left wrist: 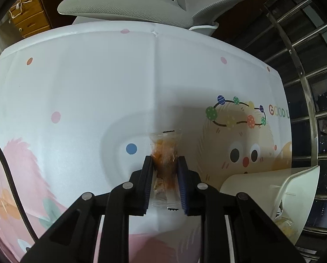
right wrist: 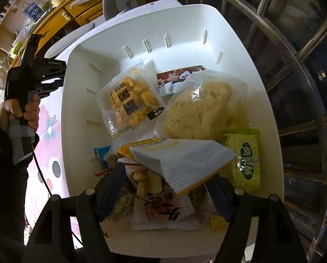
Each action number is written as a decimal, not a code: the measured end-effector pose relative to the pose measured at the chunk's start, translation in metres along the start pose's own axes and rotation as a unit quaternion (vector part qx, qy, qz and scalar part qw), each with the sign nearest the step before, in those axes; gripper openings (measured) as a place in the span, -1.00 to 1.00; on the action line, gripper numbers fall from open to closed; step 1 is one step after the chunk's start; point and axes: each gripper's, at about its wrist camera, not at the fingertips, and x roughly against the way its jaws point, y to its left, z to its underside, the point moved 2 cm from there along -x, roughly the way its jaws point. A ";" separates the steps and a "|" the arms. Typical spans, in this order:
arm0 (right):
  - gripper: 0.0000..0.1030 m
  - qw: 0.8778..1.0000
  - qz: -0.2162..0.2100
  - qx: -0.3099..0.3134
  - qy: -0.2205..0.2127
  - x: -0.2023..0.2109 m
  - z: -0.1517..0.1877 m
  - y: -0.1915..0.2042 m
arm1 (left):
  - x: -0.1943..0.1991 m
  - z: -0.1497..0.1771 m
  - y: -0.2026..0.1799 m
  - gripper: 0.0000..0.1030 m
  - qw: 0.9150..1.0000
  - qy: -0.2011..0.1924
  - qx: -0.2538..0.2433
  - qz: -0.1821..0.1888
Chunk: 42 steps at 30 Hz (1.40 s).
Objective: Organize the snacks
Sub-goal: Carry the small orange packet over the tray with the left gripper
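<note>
Snack sachet (left wrist: 165, 153) | clamped in left hand-held gripper (left wrist: 165, 164), frame centre | right hand-held gripper (right wrist: 165, 173) apart over bin (right wrist: 80, 100) | next: carry sachet to bin

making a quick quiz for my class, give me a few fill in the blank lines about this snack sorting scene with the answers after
1. The left gripper is shut on a small clear snack packet lying on the ____.
2. The right gripper hangs over a white ____ full of snacks.
3. Between the right gripper's fingers lies a white and yellow packet, and its jaws stand ____.
4. The packet at the bin's right wall is ____ in colour.

Missing words: tablecloth; bin; open; green
</note>
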 end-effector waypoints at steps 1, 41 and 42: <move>0.43 1.000 0.000 -0.001 -0.001 0.000 0.001 0.001 | 0.000 0.000 0.001 -0.62 1.000 0.001 0.000 0.000; 0.63 0.997 0.045 -0.006 -0.068 0.083 0.087 0.032 | 0.149 0.149 -0.050 -0.62 0.979 0.005 -0.153 0.134; 0.64 0.996 0.046 -0.008 -0.074 0.087 0.088 0.029 | 0.152 0.154 -0.058 -0.62 0.977 0.000 -0.162 0.136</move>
